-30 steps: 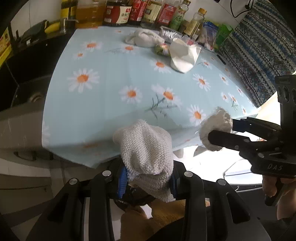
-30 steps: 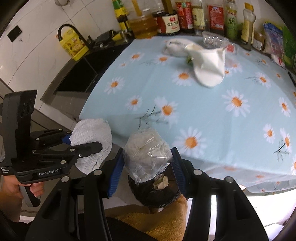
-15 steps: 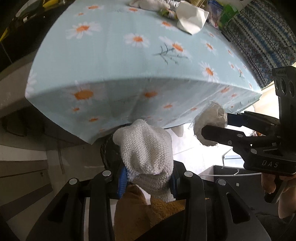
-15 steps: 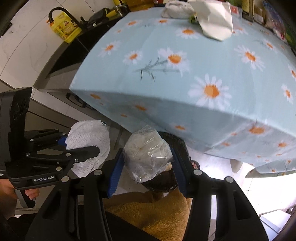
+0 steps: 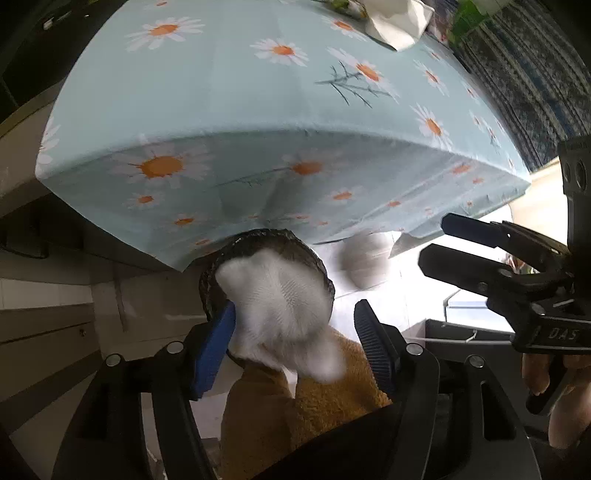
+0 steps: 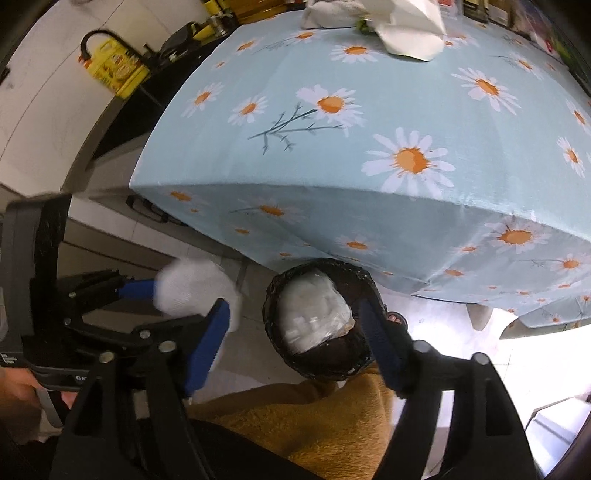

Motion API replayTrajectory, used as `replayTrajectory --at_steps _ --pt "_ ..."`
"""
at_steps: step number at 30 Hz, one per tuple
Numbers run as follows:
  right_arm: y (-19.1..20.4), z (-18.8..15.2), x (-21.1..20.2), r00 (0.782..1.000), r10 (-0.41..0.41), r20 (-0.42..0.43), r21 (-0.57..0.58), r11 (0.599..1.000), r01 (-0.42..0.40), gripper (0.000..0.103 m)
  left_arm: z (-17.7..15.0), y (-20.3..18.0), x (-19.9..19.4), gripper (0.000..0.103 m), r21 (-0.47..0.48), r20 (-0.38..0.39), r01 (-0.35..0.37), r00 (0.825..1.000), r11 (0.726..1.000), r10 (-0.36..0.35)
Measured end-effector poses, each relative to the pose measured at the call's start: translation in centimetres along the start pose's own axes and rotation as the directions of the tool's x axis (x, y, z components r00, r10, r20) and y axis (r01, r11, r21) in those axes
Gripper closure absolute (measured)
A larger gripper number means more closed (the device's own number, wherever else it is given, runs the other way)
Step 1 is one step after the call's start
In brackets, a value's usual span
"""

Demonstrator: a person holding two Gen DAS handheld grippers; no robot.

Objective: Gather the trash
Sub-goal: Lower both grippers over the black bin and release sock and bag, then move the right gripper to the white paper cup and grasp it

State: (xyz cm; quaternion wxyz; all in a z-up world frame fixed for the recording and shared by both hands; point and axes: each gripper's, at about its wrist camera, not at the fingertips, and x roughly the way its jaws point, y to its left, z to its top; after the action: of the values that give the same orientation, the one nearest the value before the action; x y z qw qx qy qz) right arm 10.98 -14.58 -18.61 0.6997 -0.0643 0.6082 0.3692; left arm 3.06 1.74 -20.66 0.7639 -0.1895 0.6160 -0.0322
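Note:
My left gripper [image 5: 295, 314] hangs over a dark round bin [image 5: 266, 240] below the table's edge. Its jaws are opening, and a white knitted cloth wad [image 5: 280, 306] sits blurred between them, clear of the right pad. My right gripper [image 6: 293, 310] is above the same bin [image 6: 321, 264], its jaws opening too. The clear plastic-wrapped wad [image 6: 314, 310] lies loose inside the bin, free of both pads. In the left wrist view, a blurred pale ball [image 5: 364, 262] hangs below the right gripper [image 5: 436, 240]. In the right wrist view, the cloth wad [image 6: 192, 291] shows at the left gripper [image 6: 166, 302].
A table with a light blue daisy cloth [image 6: 369, 129] overhangs the bin. White crumpled paper [image 6: 410, 33] and another pale wad [image 6: 328, 14] lie at its far side. A yellow jug [image 6: 114, 70] stands on the dark counter at left. A person's mustard fleece [image 6: 332, 424] is just below the grippers.
Both grippers have sunk from table level to below its edge. Both pairs of jaws have spread, the cloth wad has come loose, and the plastic-wrapped wad has dropped into the bin.

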Motion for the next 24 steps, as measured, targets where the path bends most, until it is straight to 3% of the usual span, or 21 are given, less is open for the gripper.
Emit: replayTrajectory --at_steps 24 --pt "-0.5 1.6 -2.9 0.997 0.007 0.072 -0.003 1.0 -0.006 0.029 1.7 -1.3 -1.7 0.038 0.014 0.046 -0.001 0.999 1.0 0.0"
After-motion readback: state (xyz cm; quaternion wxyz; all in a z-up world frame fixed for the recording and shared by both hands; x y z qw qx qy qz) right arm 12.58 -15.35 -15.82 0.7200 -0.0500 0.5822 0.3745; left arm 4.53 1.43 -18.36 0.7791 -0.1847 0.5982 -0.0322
